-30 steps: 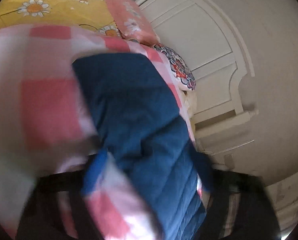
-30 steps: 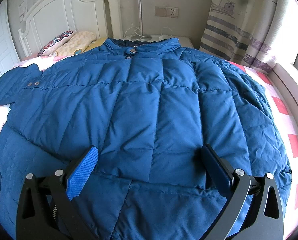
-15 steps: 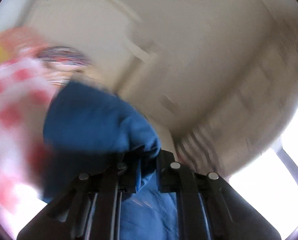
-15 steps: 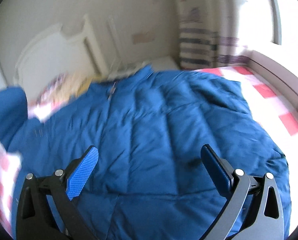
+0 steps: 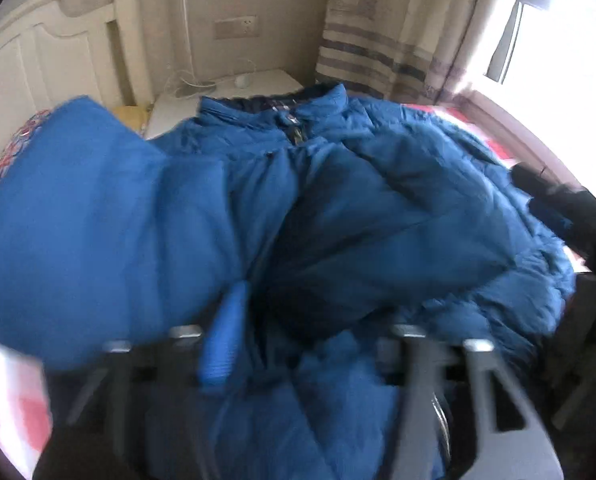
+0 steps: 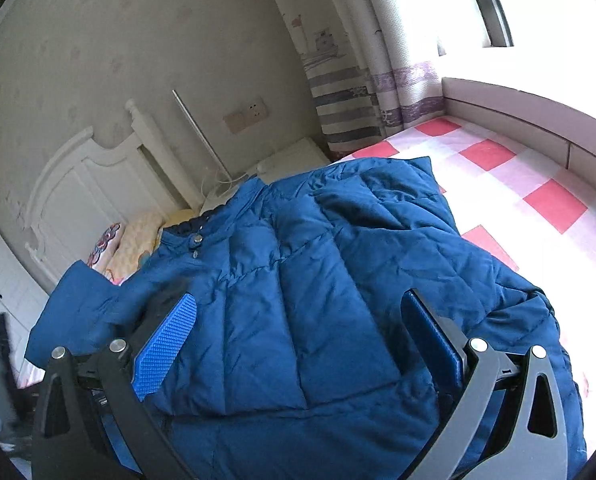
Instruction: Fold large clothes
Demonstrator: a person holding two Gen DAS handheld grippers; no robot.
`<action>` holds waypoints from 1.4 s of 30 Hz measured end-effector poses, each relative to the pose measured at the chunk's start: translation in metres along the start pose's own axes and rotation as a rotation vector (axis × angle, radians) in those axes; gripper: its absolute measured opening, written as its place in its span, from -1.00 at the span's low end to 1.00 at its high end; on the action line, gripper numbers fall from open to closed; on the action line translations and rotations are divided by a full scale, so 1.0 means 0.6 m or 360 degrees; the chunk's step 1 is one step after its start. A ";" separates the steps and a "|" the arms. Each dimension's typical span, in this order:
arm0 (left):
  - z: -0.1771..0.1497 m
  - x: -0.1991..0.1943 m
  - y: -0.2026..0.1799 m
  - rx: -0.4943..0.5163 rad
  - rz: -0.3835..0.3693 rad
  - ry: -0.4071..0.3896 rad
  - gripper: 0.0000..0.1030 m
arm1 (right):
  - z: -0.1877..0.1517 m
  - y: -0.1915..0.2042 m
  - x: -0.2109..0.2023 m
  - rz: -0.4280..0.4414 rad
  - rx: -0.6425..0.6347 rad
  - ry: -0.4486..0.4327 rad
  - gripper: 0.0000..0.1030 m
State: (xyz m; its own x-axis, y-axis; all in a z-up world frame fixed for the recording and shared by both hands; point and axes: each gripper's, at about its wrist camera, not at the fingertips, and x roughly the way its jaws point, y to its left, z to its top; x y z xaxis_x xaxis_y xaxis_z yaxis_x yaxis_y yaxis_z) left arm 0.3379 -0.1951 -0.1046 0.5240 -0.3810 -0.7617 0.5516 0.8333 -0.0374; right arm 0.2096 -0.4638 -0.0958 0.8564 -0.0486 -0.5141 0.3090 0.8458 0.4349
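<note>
jacket (image 6: 318,300): a blue quilted one, lying spread over the bed (image 6: 518,184), collar (image 5: 274,106) toward the headboard (image 6: 90,184), front closed and facing up
sleeve (image 5: 78,216): lying folded in over the chest on the side near the headboard, cuff reaching toward the middle
left gripper (image 5: 314,344): hanging over the lower part of the jacket, its jaws having just been opening and now standing apart; the picture is blurring, and padding is bulging between them, no pad pressing on it
right gripper (image 6: 298,336): hovering low over the jacket's body with jaws spread wide, nothing clamped
bed: wearing a red-and-white check sheet, bare on the window side of the jacket
pillows (image 6: 138,240): lying at the headboard, just beyond the collar
</note>
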 end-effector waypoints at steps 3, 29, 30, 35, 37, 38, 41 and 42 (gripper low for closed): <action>-0.016 -0.089 0.030 -0.0066 0.0037 -0.0244 0.64 | -0.002 0.000 0.006 0.0003 -0.0027 0.0020 0.91; -0.170 -0.115 0.212 -0.0685 0.0401 -0.0172 0.86 | -0.066 0.121 0.047 0.0624 0.0015 0.0488 0.42; -0.170 -0.115 0.212 -0.0685 0.0399 -0.0173 0.86 | -0.064 0.121 0.051 0.0619 0.0005 0.0486 0.29; -0.173 -0.120 0.214 -0.0688 0.0399 -0.0193 0.86 | -0.046 0.143 0.026 0.0590 -0.0152 0.0316 -0.50; -0.175 -0.123 0.216 -0.0697 0.0399 -0.0203 0.86 | -0.026 0.161 -0.018 0.0588 -0.0293 0.0150 -0.54; -0.176 -0.123 0.218 -0.0705 0.0396 -0.0205 0.86 | -0.012 0.166 -0.046 0.0586 -0.0360 0.0050 -0.54; -0.176 -0.123 0.221 -0.0710 0.0389 -0.0200 0.86 | 0.032 0.155 -0.100 0.0520 -0.0461 -0.0144 -0.55; -0.176 -0.123 0.222 -0.0710 0.0387 -0.0198 0.86 | 0.046 0.142 -0.107 0.0474 -0.0474 -0.0173 -0.55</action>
State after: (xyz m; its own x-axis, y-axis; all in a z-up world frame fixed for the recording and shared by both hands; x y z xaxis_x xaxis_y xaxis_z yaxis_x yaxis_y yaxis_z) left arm 0.3041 -0.0139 -0.1220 0.6908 -0.1777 -0.7009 0.0887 0.9828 -0.1618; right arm 0.1924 -0.4033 -0.0050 0.9335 0.1786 -0.3109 -0.0772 0.9469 0.3123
